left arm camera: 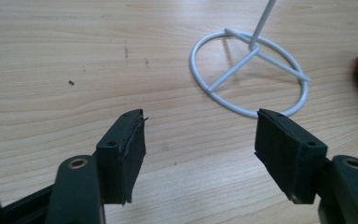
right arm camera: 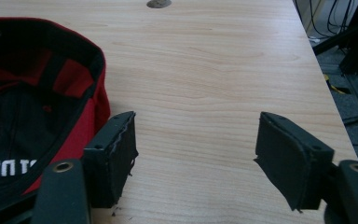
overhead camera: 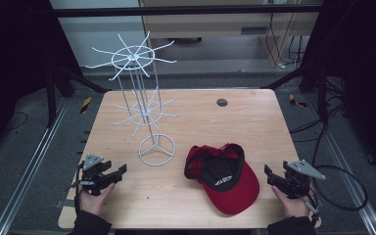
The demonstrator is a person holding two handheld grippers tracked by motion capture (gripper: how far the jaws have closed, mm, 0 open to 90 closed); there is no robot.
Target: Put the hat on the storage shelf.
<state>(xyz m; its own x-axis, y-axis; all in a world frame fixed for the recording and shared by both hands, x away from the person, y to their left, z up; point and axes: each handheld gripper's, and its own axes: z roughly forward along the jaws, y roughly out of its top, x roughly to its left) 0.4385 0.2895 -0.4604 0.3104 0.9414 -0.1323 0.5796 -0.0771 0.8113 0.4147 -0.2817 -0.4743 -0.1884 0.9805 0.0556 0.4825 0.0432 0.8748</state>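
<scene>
Pale wood is carrying everything: the left gripper (overhead camera: 108,175) is resting wide open and empty near the white wire rack (overhead camera: 142,105), and the red cap (overhead camera: 223,175) is lying upside down at centre-right, just left of the equally wide, empty right gripper (overhead camera: 275,177). I'd say the right one should be taking the cap's rim squarely, before lifting toward a hook. The cap's white lettering is proving too small to read.

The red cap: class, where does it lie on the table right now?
In the high view the red cap lies upside down at the table's near right, between the white wire rack's ring base and the right tool.
</scene>
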